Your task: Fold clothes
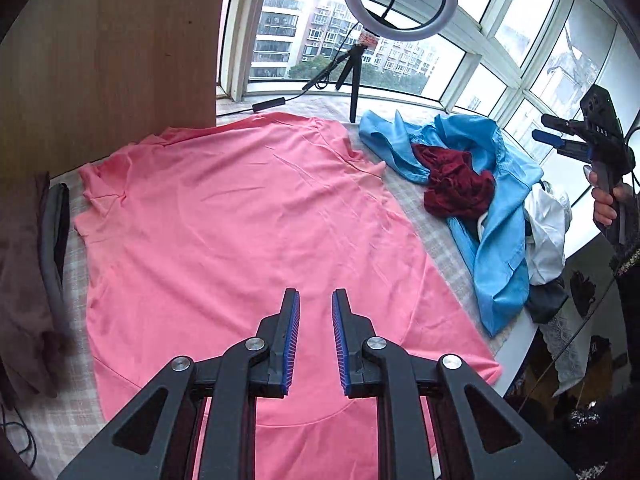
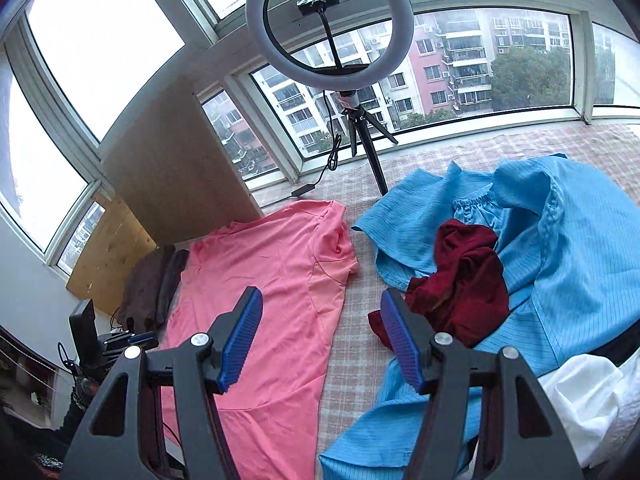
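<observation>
Left hand-held gripper (image 1: 316, 306) and right hand-held gripper (image 2: 320, 320) hang apart, empty, hiding the pink shirt's (image 1: 240, 220) near hem.

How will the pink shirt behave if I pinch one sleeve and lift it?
The pink shirt looks thin and floppy: it lies flat with fine creases, so it will probably drape and sag from the pinch. It seems light, so the rest may drag across the checked cover. Its smooth weave could slip between narrow pads.
</observation>
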Action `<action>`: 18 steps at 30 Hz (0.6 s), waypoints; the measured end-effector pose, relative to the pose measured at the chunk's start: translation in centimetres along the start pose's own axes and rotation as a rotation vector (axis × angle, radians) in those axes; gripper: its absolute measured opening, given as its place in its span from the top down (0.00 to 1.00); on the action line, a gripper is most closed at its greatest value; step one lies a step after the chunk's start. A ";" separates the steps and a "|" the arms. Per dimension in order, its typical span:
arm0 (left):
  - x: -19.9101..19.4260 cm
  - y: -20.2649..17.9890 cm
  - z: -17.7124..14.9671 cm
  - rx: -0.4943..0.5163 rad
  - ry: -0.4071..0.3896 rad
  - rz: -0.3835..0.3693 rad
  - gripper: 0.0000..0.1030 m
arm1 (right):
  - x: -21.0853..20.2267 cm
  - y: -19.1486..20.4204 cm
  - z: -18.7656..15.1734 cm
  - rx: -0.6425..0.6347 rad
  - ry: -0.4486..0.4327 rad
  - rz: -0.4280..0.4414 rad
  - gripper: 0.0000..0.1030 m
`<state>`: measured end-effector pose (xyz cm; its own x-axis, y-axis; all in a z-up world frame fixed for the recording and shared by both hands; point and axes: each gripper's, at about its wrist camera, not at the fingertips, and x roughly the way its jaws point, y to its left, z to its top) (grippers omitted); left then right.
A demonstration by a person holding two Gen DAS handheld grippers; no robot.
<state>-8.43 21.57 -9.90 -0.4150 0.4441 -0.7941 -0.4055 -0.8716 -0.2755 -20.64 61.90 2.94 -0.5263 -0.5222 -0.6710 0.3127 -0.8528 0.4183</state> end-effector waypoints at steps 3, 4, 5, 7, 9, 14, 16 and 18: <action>2.6 -5.4 -2.2 0.023 0.072 -0.044 0.85 | 0.1 -1.1 -0.3 -0.044 0.030 0.031 0.41; 3.6 -7.2 -3.0 0.021 0.092 -0.070 0.85 | 0.4 -1.3 -0.4 -0.060 0.048 0.041 0.41; 4.5 -9.1 -3.8 0.020 0.113 -0.098 0.85 | 0.9 -1.6 -0.4 -0.077 0.070 0.056 0.41; 7.1 -12.6 -5.2 0.037 0.164 -0.155 0.85 | 2.1 -1.7 -0.7 -0.125 0.109 0.075 0.41; 9.6 -15.5 -6.3 0.065 0.208 -0.142 0.85 | 3.7 -1.6 -1.0 -0.166 0.143 0.084 0.41; 14.1 -18.7 -7.5 0.032 0.306 -0.132 0.86 | 8.4 -0.8 -0.9 -0.251 0.206 0.110 0.43; 13.3 -18.9 -6.4 0.021 0.293 -0.130 0.86 | 10.8 -0.3 -0.1 -0.289 0.218 0.093 0.44; 12.0 -18.6 -4.2 0.030 0.239 -0.082 0.84 | 13.8 -0.4 0.9 -0.298 0.244 0.094 0.46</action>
<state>-2.42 42.27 -16.60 -0.1771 0.4480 -0.8763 -0.4552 -0.8267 -0.3306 -28.73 55.08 -6.00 -0.2924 -0.5551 -0.7787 0.5853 -0.7478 0.3133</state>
